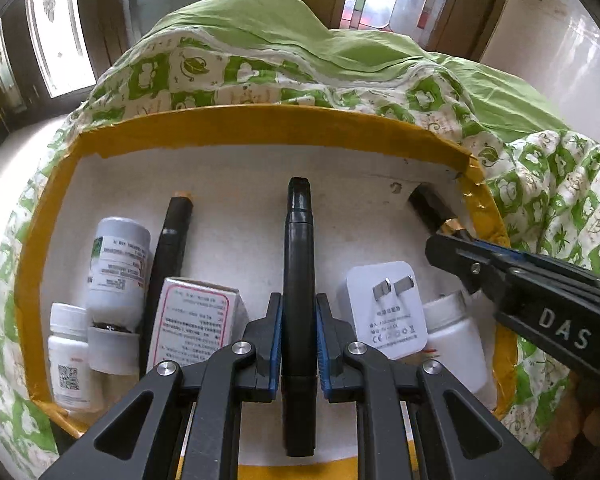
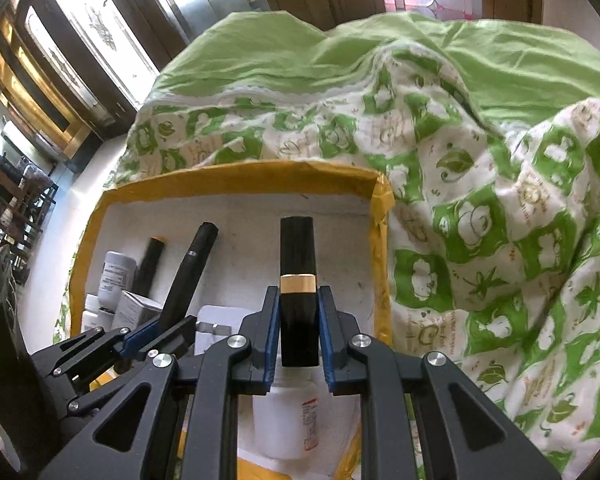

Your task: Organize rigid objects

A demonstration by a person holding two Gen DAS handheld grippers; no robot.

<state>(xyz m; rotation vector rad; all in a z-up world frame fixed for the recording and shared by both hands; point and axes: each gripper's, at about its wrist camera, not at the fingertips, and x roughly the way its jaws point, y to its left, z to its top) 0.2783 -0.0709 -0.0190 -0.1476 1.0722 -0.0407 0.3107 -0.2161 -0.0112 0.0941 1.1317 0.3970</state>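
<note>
A white-lined box with a yellow taped rim [image 1: 260,120] [image 2: 236,178] lies on a green quilt. My left gripper [image 1: 298,300] is shut on a long black pen [image 1: 298,240], which points toward the far wall over the middle of the box. My right gripper [image 2: 298,292] is shut on a black lipstick with a gold band [image 2: 297,248], held over the box's right side. In the left wrist view the right gripper [image 1: 440,240] reaches in from the right, the lipstick [image 1: 428,204] near the far right corner. The left gripper [image 2: 160,332] and pen [image 2: 192,268] show low on the left.
Inside the box lie two white bottles [image 1: 120,264] [image 1: 68,356], a medicine carton [image 1: 194,320], a black tube with a gold end [image 1: 172,240], a white charger plug [image 1: 388,308] and a white bottle [image 1: 456,344]. The green patterned quilt [image 2: 480,200] surrounds the box; glazed doors stand behind.
</note>
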